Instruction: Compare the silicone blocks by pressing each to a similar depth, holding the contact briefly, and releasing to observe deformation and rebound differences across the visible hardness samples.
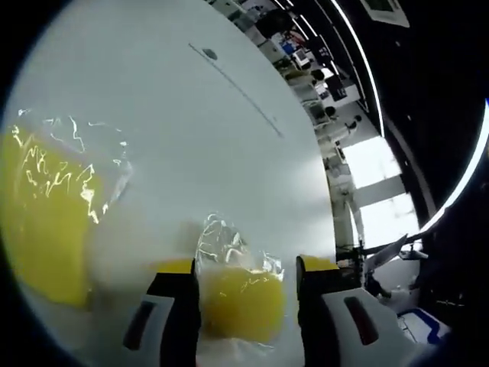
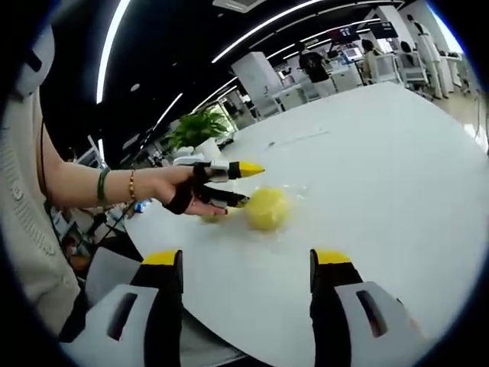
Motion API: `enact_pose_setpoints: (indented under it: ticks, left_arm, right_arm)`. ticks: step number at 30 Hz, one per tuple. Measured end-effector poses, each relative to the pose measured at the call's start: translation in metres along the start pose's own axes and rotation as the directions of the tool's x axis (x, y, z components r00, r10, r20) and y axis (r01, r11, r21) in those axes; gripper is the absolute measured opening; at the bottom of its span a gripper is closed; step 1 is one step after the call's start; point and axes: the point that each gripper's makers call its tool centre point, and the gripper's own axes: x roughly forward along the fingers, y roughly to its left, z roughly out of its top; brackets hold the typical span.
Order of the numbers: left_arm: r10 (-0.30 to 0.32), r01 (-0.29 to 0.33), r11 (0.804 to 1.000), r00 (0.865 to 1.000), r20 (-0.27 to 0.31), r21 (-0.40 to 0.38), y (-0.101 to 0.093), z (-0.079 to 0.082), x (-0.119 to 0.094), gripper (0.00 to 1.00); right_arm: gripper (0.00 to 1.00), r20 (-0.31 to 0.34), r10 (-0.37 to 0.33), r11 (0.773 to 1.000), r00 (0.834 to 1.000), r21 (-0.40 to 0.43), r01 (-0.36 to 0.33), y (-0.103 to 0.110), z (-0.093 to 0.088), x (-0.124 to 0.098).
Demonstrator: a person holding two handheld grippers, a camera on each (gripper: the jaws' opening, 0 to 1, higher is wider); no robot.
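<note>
Two yellow-tipped grippers work over the white counter [image 2: 397,176]: the left gripper [image 1: 246,287] closes on a wrapped yellow block [image 1: 238,302] (film crinkled) near the counter's edge; the right gripper [image 2: 246,260] hovers wide open, holding nothing.

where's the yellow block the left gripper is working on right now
In the left gripper view the wrapped yellow block sits between the left gripper jaws on the white table.

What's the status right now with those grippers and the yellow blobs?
Left hand-held gripper astride wrapped yellow block, contact unclear. Right hand-held gripper open, empty, hanging back. Second yellow block alongside. White table; nothing in the way.
</note>
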Motion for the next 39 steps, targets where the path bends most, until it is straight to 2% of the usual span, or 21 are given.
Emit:
enact_pose_setpoints:
  ticks: [6, 11, 14, 16, 19, 23, 27, 30, 32, 34, 35, 37, 39]
  left_arm:
    - [0.050, -0.050, 0.999, 0.998, -0.022, 0.010, 0.014, -0.003, 0.003, 0.23]
    - [0.053, -0.053, 0.998, 0.999, -0.009, -0.036, 0.017, 0.001, 0.005, 0.18]
    - [0.054, -0.053, 0.998, 0.999, 0.008, -0.046, 0.019, 0.003, 0.007, 0.12]
    - [0.038, -0.038, 0.999, 0.999, 0.009, -0.016, 0.017, 0.003, 0.009, 0.09]
    - [0.027, -0.028, 0.996, 1.000, 0.009, 0.081, 0.015, 0.003, 0.009, 0.03]
    - [0.020, -0.020, 0.994, 1.000, 0.005, 0.111, 0.012, 0.001, 0.009, 0.00]
    - [0.009, -0.009, 0.971, 1.000, 0.003, 0.239, 0.005, 0.001, 0.005, 0.00]
    - [-0.002, 0.002, 0.965, 1.000, 0.003, 0.262, -0.002, 0.001, 0.002, 0.00]
    - [-0.010, 0.006, 0.954, 1.000, 0.013, 0.300, -0.008, 0.002, -0.002, 0.00]
    - [-0.028, 0.019, 0.933, 0.999, 0.019, 0.360, -0.018, 0.003, -0.005, 0.00]
    - [-0.038, 0.027, 0.914, 0.999, 0.020, 0.405, -0.024, 0.003, -0.008, 0.00]
    - [-0.053, 0.036, 0.896, 0.998, 0.026, 0.443, -0.033, 0.003, -0.012, 0.00]
    - [-0.058, 0.038, 0.857, 0.998, 0.023, 0.514, -0.043, 0.002, -0.017, 0.00]
  right_arm:
    - [0.60, -0.009, 0.001, 1.000, 1.000, 0.007, -0.001, -0.002, -0.004, 0.001]
    - [0.59, -0.013, -0.001, 1.000, 1.000, 0.014, 0.001, -0.004, -0.006, 0.001]
    - [0.58, -0.019, -0.002, 1.000, 1.000, 0.015, 0.002, -0.005, -0.009, 0.002]
    - [0.57, -0.022, -0.001, 1.000, 1.000, 0.018, 0.002, -0.005, -0.010, 0.001]
    - [0.56, -0.026, -0.005, 1.000, 1.000, 0.021, 0.006, -0.006, -0.011, 0.001]
    - [0.55, -0.029, -0.006, 1.000, 1.000, 0.021, 0.007, -0.007, -0.012, 0.002]
    - [0.55, -0.027, -0.002, 1.000, 1.000, 0.019, 0.002, -0.006, -0.009, 0.004]
    - [0.55, -0.024, 0.003, 1.000, 1.000, 0.013, -0.003, -0.004, -0.007, 0.005]
    - [0.55, -0.022, 0.007, 1.000, 1.000, 0.010, -0.007, -0.002, -0.005, 0.005]
    - [0.56, -0.022, 0.008, 1.000, 1.000, 0.001, -0.008, 0.001, -0.003, 0.005]
    - [0.56, -0.023, 0.010, 1.000, 1.000, -0.004, -0.010, 0.002, -0.003, 0.004]
    - [0.56, -0.027, 0.010, 1.000, 1.000, -0.013, -0.010, 0.003, -0.002, 0.004]
    - [0.56, -0.023, 0.012, 1.000, 1.000, -0.021, -0.012, 0.006, 0.001, 0.002]
